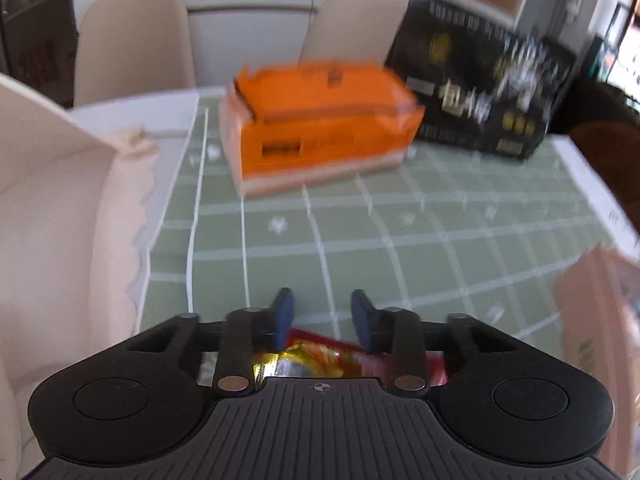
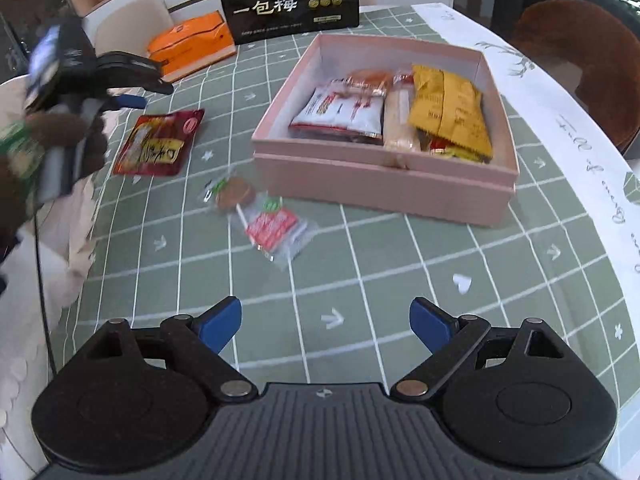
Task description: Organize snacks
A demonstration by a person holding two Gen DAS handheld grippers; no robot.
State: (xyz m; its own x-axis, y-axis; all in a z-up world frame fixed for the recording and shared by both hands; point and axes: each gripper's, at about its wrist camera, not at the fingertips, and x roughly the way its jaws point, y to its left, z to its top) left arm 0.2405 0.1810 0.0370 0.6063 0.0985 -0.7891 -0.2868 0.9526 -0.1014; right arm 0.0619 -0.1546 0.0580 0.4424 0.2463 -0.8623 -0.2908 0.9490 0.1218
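A pink box (image 2: 384,184) on the green checked tablecloth holds several snack packets, among them a yellow one (image 2: 452,116) and a white-and-red one (image 2: 344,112). A red snack pouch (image 2: 160,142) lies left of the box; it also shows under my left gripper (image 1: 322,316) in the left wrist view (image 1: 320,356). That gripper is open, above the pouch, not touching it; it also shows in the right wrist view (image 2: 120,88). A wrapped lollipop (image 2: 234,196) and a small red-and-white packet (image 2: 276,228) lie in front of the box. My right gripper (image 2: 326,324) is open and empty.
An orange box (image 1: 324,124) and a black bag with gold print (image 1: 484,84) stand at the table's far side. Chairs stand beyond the table. The pink box corner (image 1: 592,304) is at the right in the left wrist view. White cloth (image 1: 60,208) is at the left.
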